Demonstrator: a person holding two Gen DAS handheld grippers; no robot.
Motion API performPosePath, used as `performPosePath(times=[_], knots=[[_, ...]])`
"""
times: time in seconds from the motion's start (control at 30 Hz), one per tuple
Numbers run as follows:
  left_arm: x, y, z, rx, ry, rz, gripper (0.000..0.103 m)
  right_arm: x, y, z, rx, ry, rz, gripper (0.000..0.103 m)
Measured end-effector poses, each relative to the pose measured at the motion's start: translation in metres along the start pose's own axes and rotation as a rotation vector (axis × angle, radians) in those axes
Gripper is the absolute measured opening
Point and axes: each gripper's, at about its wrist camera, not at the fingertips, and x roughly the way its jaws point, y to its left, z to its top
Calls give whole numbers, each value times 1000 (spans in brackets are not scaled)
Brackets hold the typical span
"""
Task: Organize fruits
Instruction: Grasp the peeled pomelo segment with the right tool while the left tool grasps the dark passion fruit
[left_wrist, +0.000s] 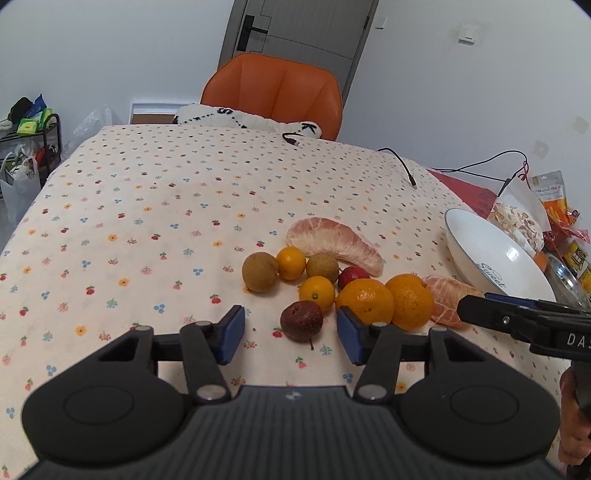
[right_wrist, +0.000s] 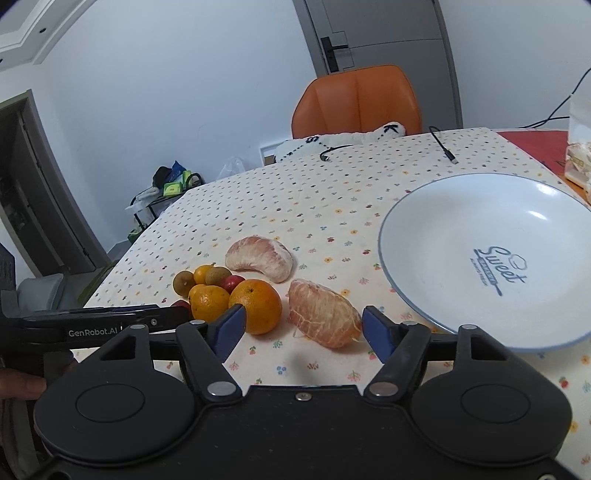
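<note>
A cluster of fruit lies on the flowered tablecloth (left_wrist: 147, 206). A dark red-brown fruit (left_wrist: 301, 320) sits between the fingers of my open left gripper (left_wrist: 291, 338), untouched. Beyond it lie two oranges (left_wrist: 365, 301), small kumquats (left_wrist: 317, 292), brown longans (left_wrist: 259, 271), a red fruit (left_wrist: 352, 276) and a pomelo segment (left_wrist: 334, 242). My right gripper (right_wrist: 301, 334) is open; a peeled citrus (right_wrist: 324, 313) lies just ahead between its fingers. An empty white bowl (right_wrist: 461, 236) with "Sweet" lettering stands to its right. An orange (right_wrist: 256, 305) is by its left finger.
An orange chair (left_wrist: 273, 92) stands at the table's far edge with a white knitted item (left_wrist: 243, 118). Charging cables (left_wrist: 402, 166) lie at the back right. Snack packets (left_wrist: 554, 199) and a red mat (left_wrist: 469, 192) sit right of the bowl. A cluttered rack (left_wrist: 33, 140) stands far left.
</note>
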Motion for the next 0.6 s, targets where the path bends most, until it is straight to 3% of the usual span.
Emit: performPosePath(times=[0.17, 0.3, 0.43, 0.6], knots=[[4, 2, 2, -1, -2, -14, 38, 4, 1, 3, -25, -7, -11, 63], [5, 0, 1, 4, 2, -41, 24, 5, 0, 4, -35, -6, -18, 47], [4, 0, -1, 6, -4, -37, 23, 3, -3, 2, -33, 2, -4, 29], [1, 0, -1, 5, -13, -38, 23, -3, -3, -3, -30, 16, 37, 20]])
